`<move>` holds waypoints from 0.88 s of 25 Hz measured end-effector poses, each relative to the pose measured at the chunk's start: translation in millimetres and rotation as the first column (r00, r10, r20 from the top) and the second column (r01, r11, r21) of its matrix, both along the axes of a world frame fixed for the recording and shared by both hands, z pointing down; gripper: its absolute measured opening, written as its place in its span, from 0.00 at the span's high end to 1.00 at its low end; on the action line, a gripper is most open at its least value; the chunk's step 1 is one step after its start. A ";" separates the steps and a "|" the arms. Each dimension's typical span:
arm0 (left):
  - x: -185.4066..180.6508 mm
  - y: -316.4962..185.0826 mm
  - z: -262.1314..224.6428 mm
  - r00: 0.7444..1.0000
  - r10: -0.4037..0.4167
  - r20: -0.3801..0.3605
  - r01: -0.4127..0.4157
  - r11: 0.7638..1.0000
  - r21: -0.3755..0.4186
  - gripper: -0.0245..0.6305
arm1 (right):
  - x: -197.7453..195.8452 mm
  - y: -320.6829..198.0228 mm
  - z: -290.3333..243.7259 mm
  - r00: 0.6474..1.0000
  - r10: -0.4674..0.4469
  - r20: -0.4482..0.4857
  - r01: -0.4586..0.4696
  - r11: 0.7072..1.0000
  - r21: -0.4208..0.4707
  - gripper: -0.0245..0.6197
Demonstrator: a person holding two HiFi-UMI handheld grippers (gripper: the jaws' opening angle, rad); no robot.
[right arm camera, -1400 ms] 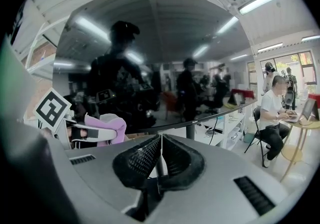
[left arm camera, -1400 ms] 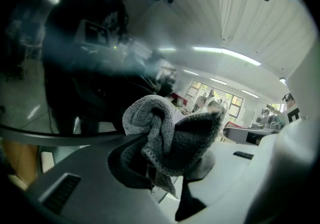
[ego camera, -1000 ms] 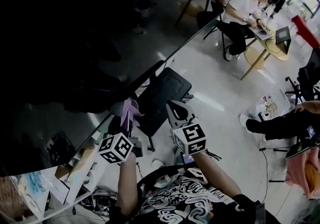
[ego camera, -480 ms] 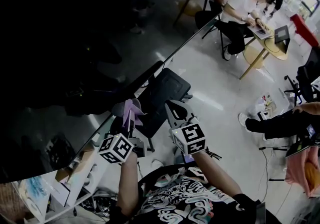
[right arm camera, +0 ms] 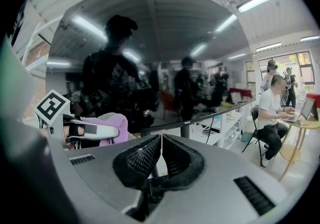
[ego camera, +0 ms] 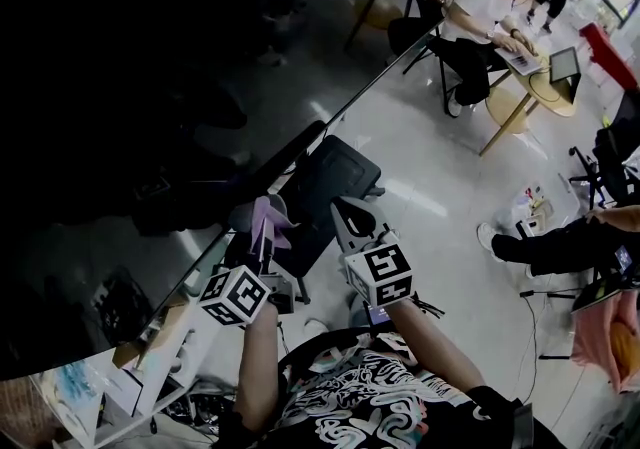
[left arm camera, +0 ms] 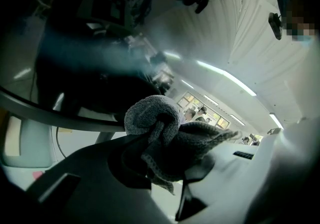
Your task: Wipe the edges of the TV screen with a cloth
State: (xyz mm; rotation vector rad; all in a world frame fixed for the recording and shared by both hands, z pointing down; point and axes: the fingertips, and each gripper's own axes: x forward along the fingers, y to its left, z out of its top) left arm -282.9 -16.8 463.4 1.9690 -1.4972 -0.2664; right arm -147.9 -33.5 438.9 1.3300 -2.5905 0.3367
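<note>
Slightly rightward since a second ago, my left claw (left arm camera: 167,165) pinches the cloth (ego camera: 268,220), bunched at its tips by the TV's (ego camera: 150,87) lower edge. My right claw (right arm camera: 161,150), pressed together, hangs just beside.

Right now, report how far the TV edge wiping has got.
Done: the left tool is shut on the cloth. In hand: the cloth is up by the lower edge of the TV screen. The right tool is shut and empty. Left: no wiped stretch can be told apart, so probably most of the edges.
</note>
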 end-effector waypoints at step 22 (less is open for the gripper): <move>22.2 -22.5 1.8 0.998 0.044 -0.034 -0.045 0.999 -0.010 0.79 | 29.0 -19.3 4.5 0.999 0.054 0.002 -0.054 0.999 0.000 0.91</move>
